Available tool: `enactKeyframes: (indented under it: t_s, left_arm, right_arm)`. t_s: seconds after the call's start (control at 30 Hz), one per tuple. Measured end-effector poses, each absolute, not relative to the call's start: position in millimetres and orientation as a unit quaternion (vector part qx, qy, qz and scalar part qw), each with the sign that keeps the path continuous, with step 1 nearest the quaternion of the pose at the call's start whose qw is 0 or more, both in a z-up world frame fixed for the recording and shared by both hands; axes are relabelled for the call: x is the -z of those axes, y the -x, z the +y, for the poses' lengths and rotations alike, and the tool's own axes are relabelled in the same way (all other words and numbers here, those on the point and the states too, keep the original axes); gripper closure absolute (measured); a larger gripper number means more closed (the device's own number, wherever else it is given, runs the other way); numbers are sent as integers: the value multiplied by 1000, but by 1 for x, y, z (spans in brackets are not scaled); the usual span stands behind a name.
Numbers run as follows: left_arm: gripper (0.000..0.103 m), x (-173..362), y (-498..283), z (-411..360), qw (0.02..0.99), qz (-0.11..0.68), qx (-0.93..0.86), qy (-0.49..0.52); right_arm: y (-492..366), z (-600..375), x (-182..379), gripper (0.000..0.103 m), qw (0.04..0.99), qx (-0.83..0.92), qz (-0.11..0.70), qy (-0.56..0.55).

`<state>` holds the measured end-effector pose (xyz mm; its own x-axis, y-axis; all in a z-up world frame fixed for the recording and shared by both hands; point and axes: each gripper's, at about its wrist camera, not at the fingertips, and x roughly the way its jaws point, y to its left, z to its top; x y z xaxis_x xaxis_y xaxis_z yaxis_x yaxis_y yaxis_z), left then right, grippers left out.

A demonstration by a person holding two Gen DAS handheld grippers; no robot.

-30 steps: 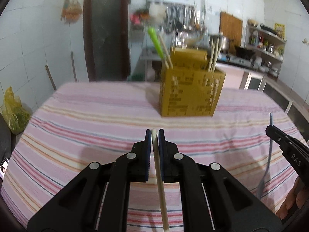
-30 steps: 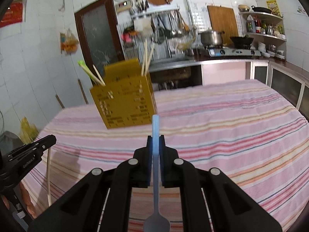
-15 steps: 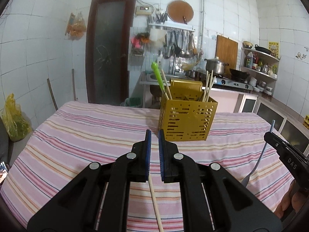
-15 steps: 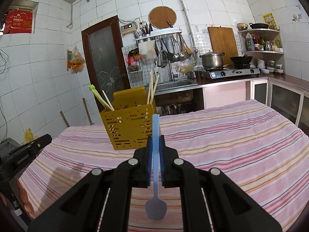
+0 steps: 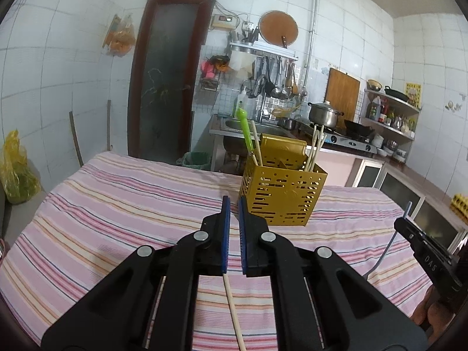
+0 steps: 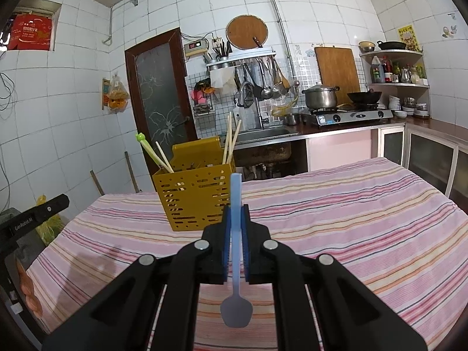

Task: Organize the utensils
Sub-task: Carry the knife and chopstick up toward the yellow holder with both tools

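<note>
My left gripper (image 5: 234, 201) is shut on a pale wooden chopstick (image 5: 232, 313). The stick hangs down and toward me from under the blue pads, above the striped table (image 5: 117, 204). My right gripper (image 6: 236, 208) is shut on a light blue spoon (image 6: 236, 307), handle up and bowl down. A yellow perforated utensil holder (image 5: 280, 201) (image 6: 196, 201) stands on the table ahead of both grippers, well apart from them. It holds a green-handled utensil (image 5: 244, 125) and a few chopsticks. In the left wrist view the right gripper (image 5: 405, 225) enters at the right edge with the spoon (image 5: 383, 259).
A pink striped cloth covers the table (image 6: 365, 204). Behind it run a sink and counter (image 6: 263, 134), with a stove and pot (image 6: 318, 96) to the right. A door (image 5: 163, 82) and a yellow bag (image 5: 17, 169) are at the left. Fingers (image 5: 424, 310) show at the lower right.
Both grippers have lifted and tipped upward, so more of the kitchen shows. The chopstick's top end, earlier seen between the left pads, is gone from there and the stick hangs below them.
</note>
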<state>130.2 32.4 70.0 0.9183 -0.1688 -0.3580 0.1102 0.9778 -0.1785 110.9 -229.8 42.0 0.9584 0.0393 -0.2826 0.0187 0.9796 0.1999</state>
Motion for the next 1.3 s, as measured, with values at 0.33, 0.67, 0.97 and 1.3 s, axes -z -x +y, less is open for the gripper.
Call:
enactKeyframes:
  t_s: [0.33, 0.67, 0.97, 1.3]
  left_arm:
    - [40, -17, -186, 30, 930, 353, 48, 88]
    - [46, 46, -216, -6, 887, 461, 9, -4]
    - [98, 48, -217, -13, 884, 467, 23, -14]
    - [99, 6, -194, 2, 923, 382, 41, 29]
  right_arm:
    - [-113, -227, -39, 96, 982, -14, 161, -97]
    - [-114, -225, -37, 96, 981, -14, 168, -94]
    - [-113, -226, -37, 96, 981, -14, 168, -92]
    - [-110, -228, -38, 96, 982, -11, 163, -90]
